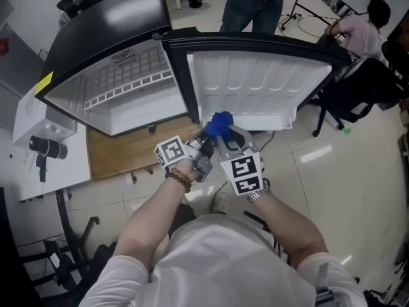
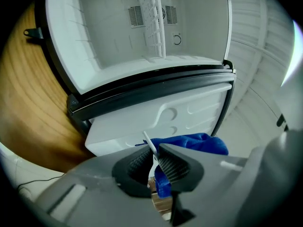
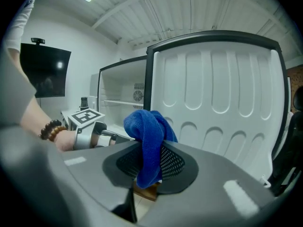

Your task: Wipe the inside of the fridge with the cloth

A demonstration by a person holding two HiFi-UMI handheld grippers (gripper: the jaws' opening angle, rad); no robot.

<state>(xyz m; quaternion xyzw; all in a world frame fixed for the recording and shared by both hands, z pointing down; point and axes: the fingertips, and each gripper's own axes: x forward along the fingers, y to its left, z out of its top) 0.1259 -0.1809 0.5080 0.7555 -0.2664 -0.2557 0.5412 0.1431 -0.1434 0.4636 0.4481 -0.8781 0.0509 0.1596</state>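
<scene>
Wooden tabletop under open fridge

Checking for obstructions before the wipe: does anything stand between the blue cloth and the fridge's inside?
Nothing visible does. The fridge door stands wide open; the blue cloth, clamped by the right gripper, is by the door's lower edge, beside the open fridge compartment.
</scene>
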